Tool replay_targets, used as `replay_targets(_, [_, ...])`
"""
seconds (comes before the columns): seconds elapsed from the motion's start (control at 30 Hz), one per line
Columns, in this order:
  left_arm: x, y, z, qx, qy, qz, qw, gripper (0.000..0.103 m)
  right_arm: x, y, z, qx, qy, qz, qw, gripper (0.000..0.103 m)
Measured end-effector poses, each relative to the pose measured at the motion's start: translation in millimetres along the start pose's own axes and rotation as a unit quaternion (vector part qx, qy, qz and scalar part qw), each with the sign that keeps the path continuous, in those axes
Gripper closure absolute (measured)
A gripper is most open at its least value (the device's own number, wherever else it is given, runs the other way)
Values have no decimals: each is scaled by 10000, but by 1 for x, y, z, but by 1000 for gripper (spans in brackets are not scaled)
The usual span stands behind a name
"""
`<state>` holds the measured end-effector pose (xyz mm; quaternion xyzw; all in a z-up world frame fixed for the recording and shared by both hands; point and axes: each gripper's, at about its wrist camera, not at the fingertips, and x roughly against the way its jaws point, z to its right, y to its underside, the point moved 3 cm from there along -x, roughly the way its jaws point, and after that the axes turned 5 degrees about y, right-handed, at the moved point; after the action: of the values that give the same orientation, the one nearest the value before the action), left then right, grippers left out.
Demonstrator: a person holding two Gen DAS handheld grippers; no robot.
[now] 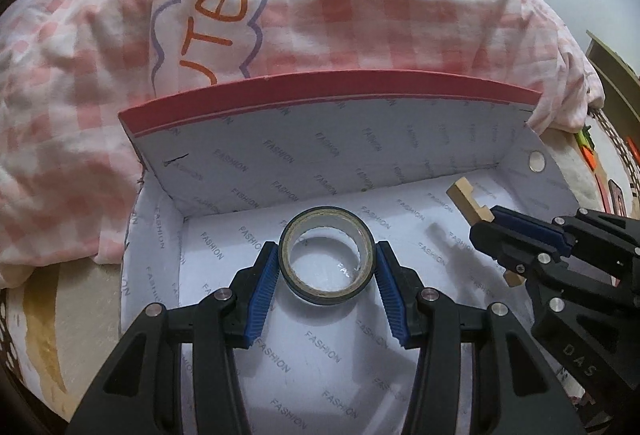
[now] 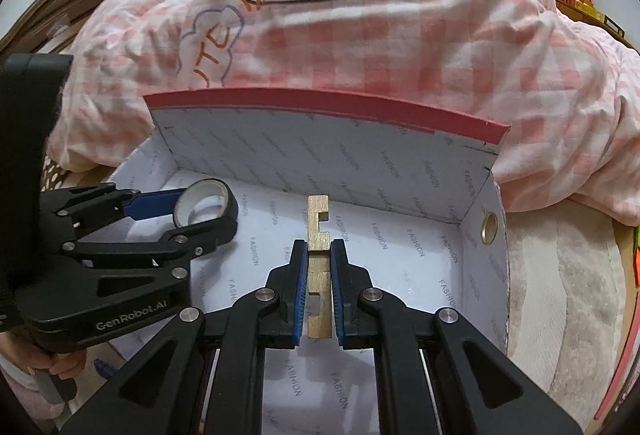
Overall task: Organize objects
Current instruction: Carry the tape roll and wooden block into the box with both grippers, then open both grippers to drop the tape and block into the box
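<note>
Left gripper (image 1: pixel 326 263) clamps the tape roll (image 1: pixel 327 255) across its rim, right gripper (image 2: pixel 319 255) pinches the notched wooden piece (image 2: pixel 318 231) narrow; both poised over the open box (image 1: pixel 320 139), likely for drop-off

Support surface: a bed (image 2: pixel 560 295) with a pale, plush, striped cover. Directly on it sits an open box (image 1: pixel 280 163), red outside and lined with white paper printed FASHION, its flap standing up at the far side. A pink-and-white checked quilt (image 1: pixel 360 19) with a cartoon print lies bunched on the bed, touching the back of the box's flap.
</note>
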<state>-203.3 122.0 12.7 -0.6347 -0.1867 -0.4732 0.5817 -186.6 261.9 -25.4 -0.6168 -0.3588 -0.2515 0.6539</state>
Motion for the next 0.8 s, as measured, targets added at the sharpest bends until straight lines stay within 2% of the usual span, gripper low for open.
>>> replay_targets(0.43, [-17,-7,-2,48,-147,-225,9996,55,-27,-4,3,77,264,-281,9992,90])
replay_targets(0.67, [-20,-7,5,-175,-351,-287,9988,53,-32,-5,4,77,262,-439,9987,90])
replay_targets(0.73, [-20,-6,6,-178,-338,-308,9988,47,-31,-5,6,-21,155,-438,9989,83])
replay_targets(0.8, [-20,-6,5,-107,-303,-333,9989,47,-31,-6,8,-126,125,-442,9989,78])
